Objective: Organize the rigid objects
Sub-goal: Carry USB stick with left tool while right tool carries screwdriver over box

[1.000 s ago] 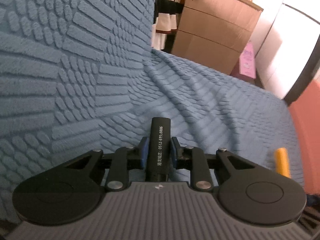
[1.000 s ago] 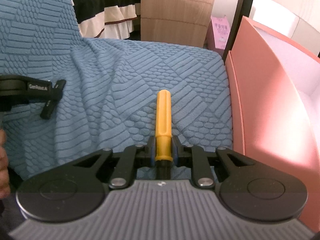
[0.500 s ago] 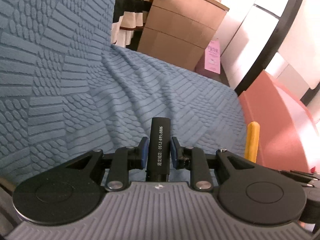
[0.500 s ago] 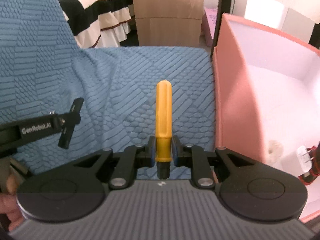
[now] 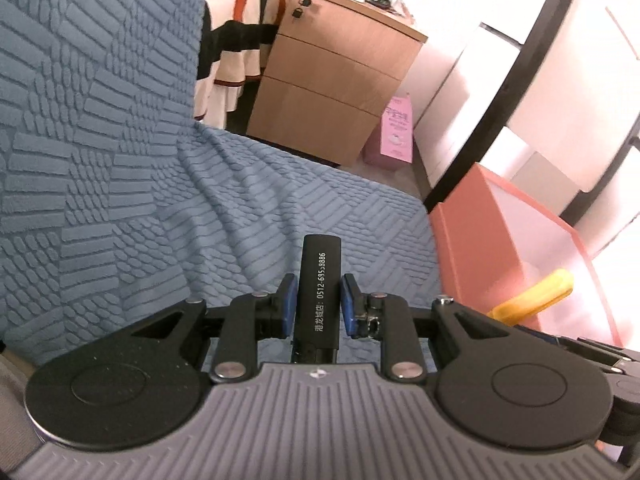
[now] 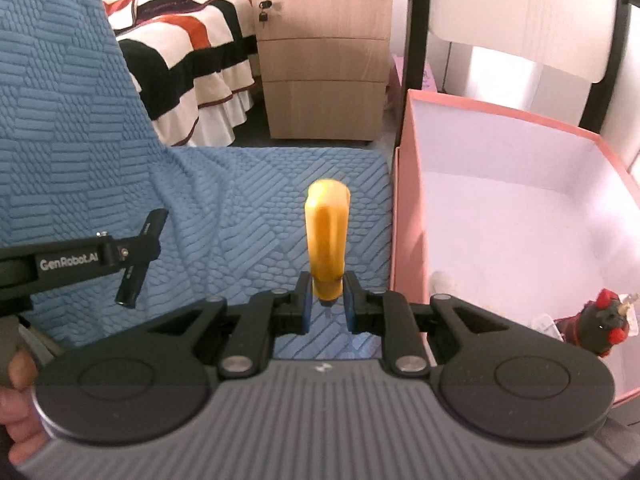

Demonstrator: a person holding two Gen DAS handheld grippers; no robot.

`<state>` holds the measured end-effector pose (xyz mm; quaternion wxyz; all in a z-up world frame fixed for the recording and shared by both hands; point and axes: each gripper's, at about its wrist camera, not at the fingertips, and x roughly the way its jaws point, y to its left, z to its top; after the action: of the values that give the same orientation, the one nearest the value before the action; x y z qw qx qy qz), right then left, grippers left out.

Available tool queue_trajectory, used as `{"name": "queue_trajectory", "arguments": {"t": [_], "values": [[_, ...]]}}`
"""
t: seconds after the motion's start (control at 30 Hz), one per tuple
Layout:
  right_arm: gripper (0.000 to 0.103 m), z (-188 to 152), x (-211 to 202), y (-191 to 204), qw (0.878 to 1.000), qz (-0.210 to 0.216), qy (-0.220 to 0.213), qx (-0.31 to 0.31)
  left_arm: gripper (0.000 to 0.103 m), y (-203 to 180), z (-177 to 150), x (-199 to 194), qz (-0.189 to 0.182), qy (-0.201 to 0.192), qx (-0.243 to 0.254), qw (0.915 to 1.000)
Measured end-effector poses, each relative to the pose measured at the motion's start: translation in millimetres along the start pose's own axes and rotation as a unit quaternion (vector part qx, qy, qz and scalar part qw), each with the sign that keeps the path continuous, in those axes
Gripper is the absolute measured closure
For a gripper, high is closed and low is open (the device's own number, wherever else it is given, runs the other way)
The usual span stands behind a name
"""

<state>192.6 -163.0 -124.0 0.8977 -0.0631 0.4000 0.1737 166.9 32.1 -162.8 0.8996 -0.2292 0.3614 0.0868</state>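
My left gripper point(image 5: 319, 306) is shut on a black bar with white printed digits point(image 5: 321, 276), which sticks up and forward between the blue pads above the blue textured sofa cover point(image 5: 248, 216). My right gripper point(image 6: 326, 305) is shut on the lower end of a yellow handle point(image 6: 326, 236), held above the sofa seat just left of the pink box point(image 6: 400, 216). The yellow handle point(image 5: 536, 294) also shows at the right in the left wrist view, in front of the box point(image 5: 476, 248). In the right wrist view the left gripper with the black bar point(image 6: 140, 256) is at the left.
The pink box's white inside point(image 6: 520, 240) holds a small dark toy with red parts point(image 6: 596, 324) near its front corner. A wooden drawer cabinet point(image 6: 324, 60) and a striped bed cover point(image 6: 188, 52) stand behind the sofa. A black frame post point(image 6: 416, 48) rises beside the box. A hand point(image 6: 18, 400) is at lower left.
Both grippers have risen from the sofa seat with their objects and moved right, toward the pink box. More of the box's inside and the room behind is now in view.
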Motion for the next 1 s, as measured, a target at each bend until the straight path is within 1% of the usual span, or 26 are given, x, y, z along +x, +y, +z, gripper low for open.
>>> {"name": "queue_trajectory", "arguments": {"t": [0.13,0.23,0.57,0.87,1.0], "values": [[0.084,-1.4,-11.0,-7.9,1.0,-0.003,-0.005,0.016,0.076,-14.4,-0.4,-9.3,-0.002,0.002,0.02,0.9998],[0.084,-3.4,-18.1,-10.0,1.0,0.002,-0.008,0.02,0.076,-21.7,1.5,-15.7,-0.014,0.002,0.019,0.9997],[0.084,3.7,-38.2,-22.8,0.999,0.007,-0.032,0.032,0.076,-53.7,13.9,-37.6,-0.026,-0.011,0.033,0.9991],[0.084,15.1,-69.8,-45.0,0.997,0.013,-0.062,0.037,0.076,-96.7,24.1,-53.0,-0.044,-0.022,0.054,0.9973],[0.084,18.0,-82.8,-61.3,0.996,0.023,-0.071,0.055,0.076,-122.2,26.1,-59.6,-0.058,-0.028,0.063,0.996]]}}
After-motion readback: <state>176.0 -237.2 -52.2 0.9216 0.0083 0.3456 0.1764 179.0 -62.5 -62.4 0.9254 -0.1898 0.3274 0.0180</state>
